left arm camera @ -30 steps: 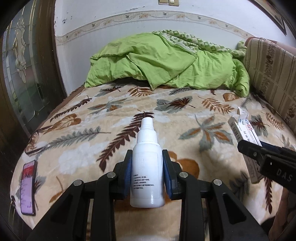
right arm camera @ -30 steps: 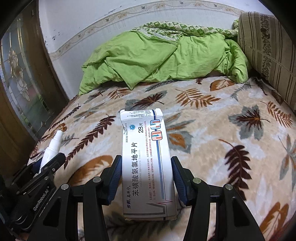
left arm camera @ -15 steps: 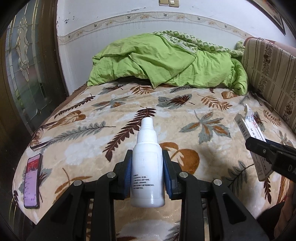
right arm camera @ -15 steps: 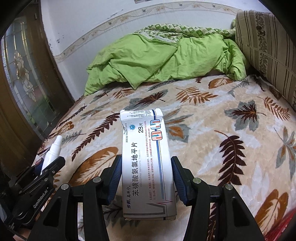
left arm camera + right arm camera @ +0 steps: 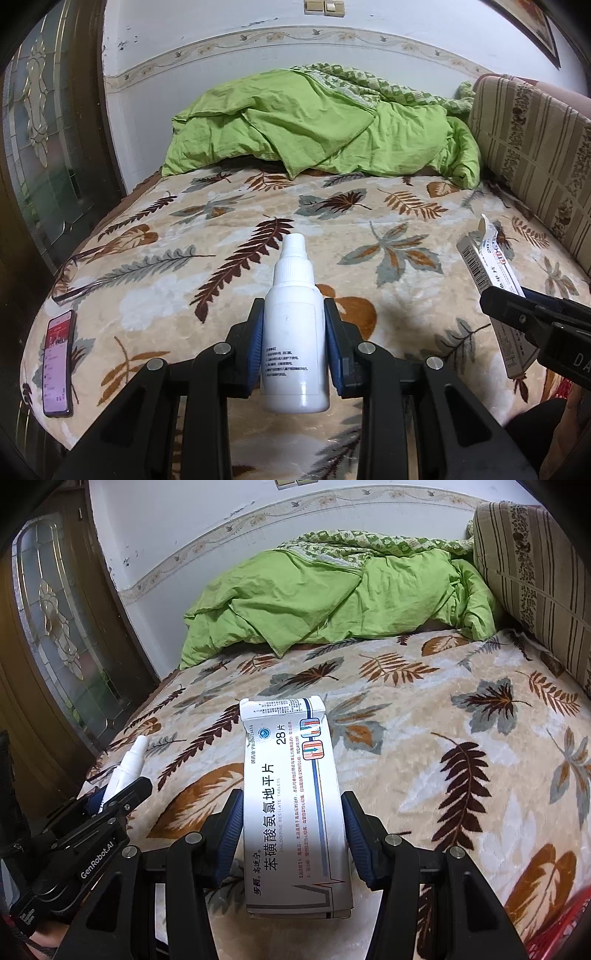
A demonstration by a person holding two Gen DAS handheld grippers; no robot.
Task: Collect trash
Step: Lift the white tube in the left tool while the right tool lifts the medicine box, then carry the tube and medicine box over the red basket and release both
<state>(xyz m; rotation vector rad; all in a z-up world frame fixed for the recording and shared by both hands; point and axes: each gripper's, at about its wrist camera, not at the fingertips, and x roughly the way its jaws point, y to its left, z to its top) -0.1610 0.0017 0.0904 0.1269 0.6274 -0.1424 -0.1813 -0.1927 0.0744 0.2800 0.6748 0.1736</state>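
A white plastic spray bottle (image 5: 293, 332) stands upright between the blue pads of my left gripper (image 5: 293, 339), which is shut on it above the leaf-patterned blanket (image 5: 229, 266). My right gripper (image 5: 293, 830) is shut on a white medicine box (image 5: 295, 805) with blue print and an open top flap. From the left wrist view the same medicine box (image 5: 491, 273) and the right gripper show at the right edge. In the right wrist view the spray bottle (image 5: 127, 766) and the left gripper (image 5: 110, 805) appear at the lower left.
A phone (image 5: 57, 363) with a lit screen lies near the bed's left front edge. A crumpled green quilt (image 5: 317, 125) is piled at the head of the bed. A striped cushion (image 5: 535, 147) lines the right side. A wooden door with glass (image 5: 55, 635) stands left. Something red (image 5: 561, 926) shows at the lower right.
Both grippers have drawn back from the bed a little, each still holding its item. More of the bed's front edge and the phone have come into view.
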